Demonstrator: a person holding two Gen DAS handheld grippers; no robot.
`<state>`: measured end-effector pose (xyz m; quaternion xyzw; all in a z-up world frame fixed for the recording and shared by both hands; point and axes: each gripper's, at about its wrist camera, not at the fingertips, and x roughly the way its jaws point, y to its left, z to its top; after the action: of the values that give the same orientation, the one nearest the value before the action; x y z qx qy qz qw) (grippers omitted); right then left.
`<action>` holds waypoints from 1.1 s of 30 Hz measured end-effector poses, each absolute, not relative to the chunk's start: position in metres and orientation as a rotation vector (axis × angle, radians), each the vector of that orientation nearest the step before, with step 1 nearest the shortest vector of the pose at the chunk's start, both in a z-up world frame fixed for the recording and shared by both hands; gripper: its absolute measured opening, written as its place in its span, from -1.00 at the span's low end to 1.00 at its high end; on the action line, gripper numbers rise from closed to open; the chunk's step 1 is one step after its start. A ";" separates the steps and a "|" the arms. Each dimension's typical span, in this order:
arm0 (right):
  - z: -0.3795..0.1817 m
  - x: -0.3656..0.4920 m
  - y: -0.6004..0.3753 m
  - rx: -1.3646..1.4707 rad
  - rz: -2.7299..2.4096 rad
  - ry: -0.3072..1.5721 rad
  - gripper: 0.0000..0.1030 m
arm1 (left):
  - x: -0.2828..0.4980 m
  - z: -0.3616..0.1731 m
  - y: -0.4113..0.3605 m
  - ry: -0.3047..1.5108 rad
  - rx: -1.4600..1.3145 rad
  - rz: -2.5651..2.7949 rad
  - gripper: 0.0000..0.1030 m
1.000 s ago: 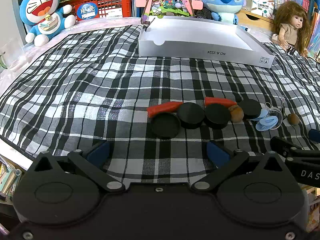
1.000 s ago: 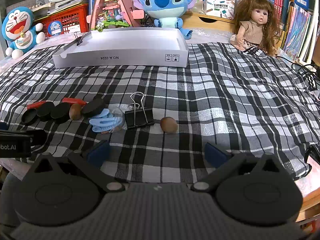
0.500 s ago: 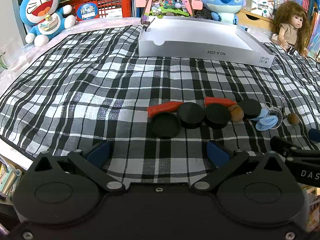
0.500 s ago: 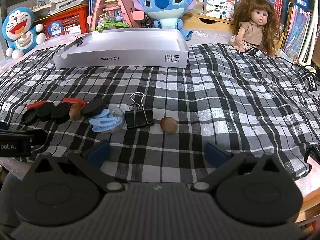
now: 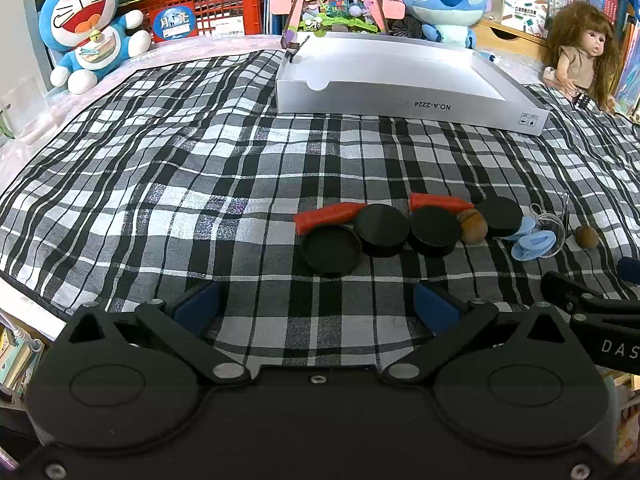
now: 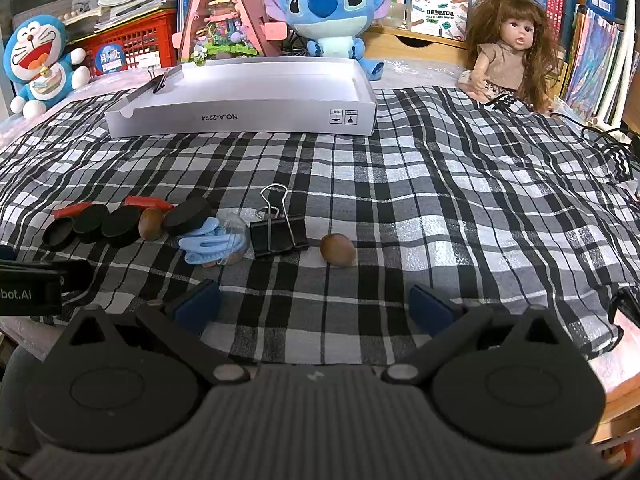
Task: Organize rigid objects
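Note:
A row of small items lies on the plaid cloth: several black discs [image 5: 382,229], two red pieces [image 5: 328,216], a brown nut [image 5: 473,227], blue clips [image 5: 534,242] and a second nut [image 5: 587,236]. The right wrist view also shows a black binder clip [image 6: 279,236] and the lone nut [image 6: 338,250]. A white shallow box [image 5: 404,80] stands empty at the back. My left gripper [image 5: 316,306] is open, just short of the discs. My right gripper [image 6: 314,304] is open, short of the binder clip and nut.
Plush toys [image 5: 90,24], a red crate [image 5: 204,8], a doll [image 6: 508,52] and books line the back. A small binder clip [image 6: 160,82] is on the box's far left rim. The cloth's front edge drops off beneath both grippers.

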<state>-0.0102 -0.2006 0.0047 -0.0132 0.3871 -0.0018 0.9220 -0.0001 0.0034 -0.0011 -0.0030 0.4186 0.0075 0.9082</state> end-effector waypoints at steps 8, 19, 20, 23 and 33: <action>0.004 -0.010 -0.200 -0.028 -0.003 0.795 1.00 | 0.000 -0.001 0.003 0.864 -0.006 0.016 1.00; 0.004 -0.011 -0.200 -0.027 -0.004 0.793 1.00 | 0.000 -0.001 0.003 0.864 -0.006 0.016 1.00; 0.004 -0.011 -0.200 -0.027 -0.004 0.793 1.00 | 0.000 -0.001 0.003 0.864 -0.006 0.016 1.00; 0.005 -0.011 -0.201 -0.027 -0.004 0.791 1.00 | 0.000 -0.001 0.003 0.863 -0.006 0.016 1.00; 0.006 -0.012 -0.202 -0.031 0.001 0.778 1.00 | 0.001 -0.002 0.006 0.867 -0.002 0.002 1.00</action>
<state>-0.0121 -0.2017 0.0065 -0.0152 0.3794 0.0007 0.9251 0.0011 0.0056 -0.0023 -0.0008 0.4198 0.0008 0.9076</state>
